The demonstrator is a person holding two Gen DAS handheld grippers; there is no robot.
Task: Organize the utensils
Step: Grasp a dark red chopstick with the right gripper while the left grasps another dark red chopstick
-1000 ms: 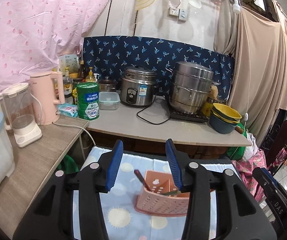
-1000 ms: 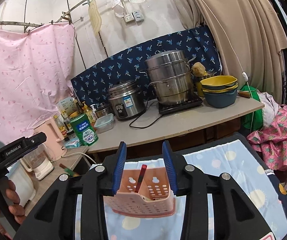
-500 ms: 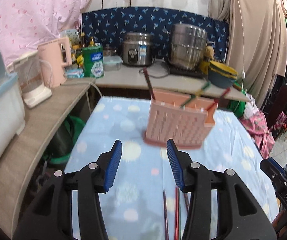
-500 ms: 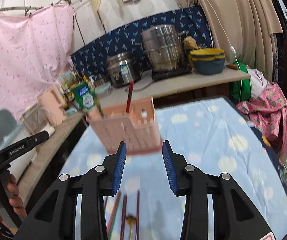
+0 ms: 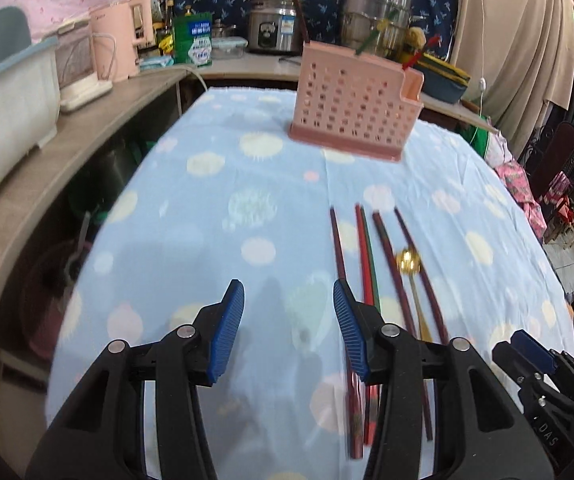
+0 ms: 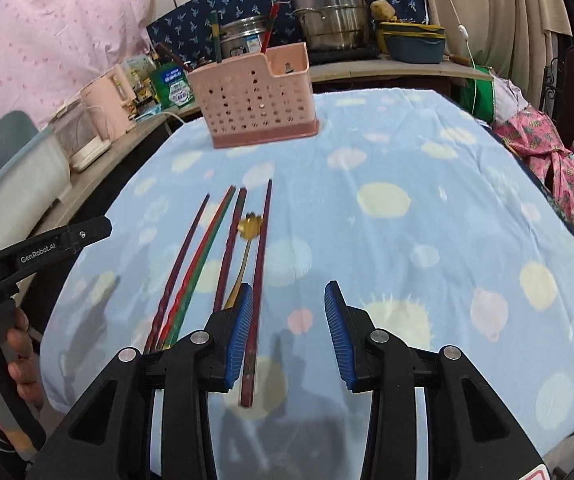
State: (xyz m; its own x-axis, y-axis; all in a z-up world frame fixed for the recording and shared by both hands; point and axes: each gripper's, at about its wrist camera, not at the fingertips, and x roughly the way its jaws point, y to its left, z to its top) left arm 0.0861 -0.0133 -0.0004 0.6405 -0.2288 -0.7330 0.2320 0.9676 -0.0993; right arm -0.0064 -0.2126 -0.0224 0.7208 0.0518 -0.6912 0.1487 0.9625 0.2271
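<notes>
A pink perforated utensil basket (image 5: 353,102) stands at the far side of the blue dotted cloth and shows in the right wrist view (image 6: 257,98) too, with a few chopsticks standing in it. Several dark red and green chopsticks (image 5: 367,264) and a gold spoon (image 5: 408,263) lie side by side on the cloth; the chopsticks (image 6: 203,252) and the spoon (image 6: 250,227) also show in the right wrist view. My left gripper (image 5: 289,328) is open and empty, just left of the chopsticks. My right gripper (image 6: 289,332) is open and empty, just right of them.
A wooden counter (image 5: 67,120) runs along the left with a pink kettle (image 5: 117,46) and a blender. The back counter holds a rice cooker (image 5: 273,24), a steel steamer pot (image 6: 329,10) and stacked bowls (image 6: 415,42). Clothes hang at the right.
Both grippers have tipped down and pulled back from the basket. The chopsticks and spoon on the cloth have come into full view in front of them. Both stay open.
</notes>
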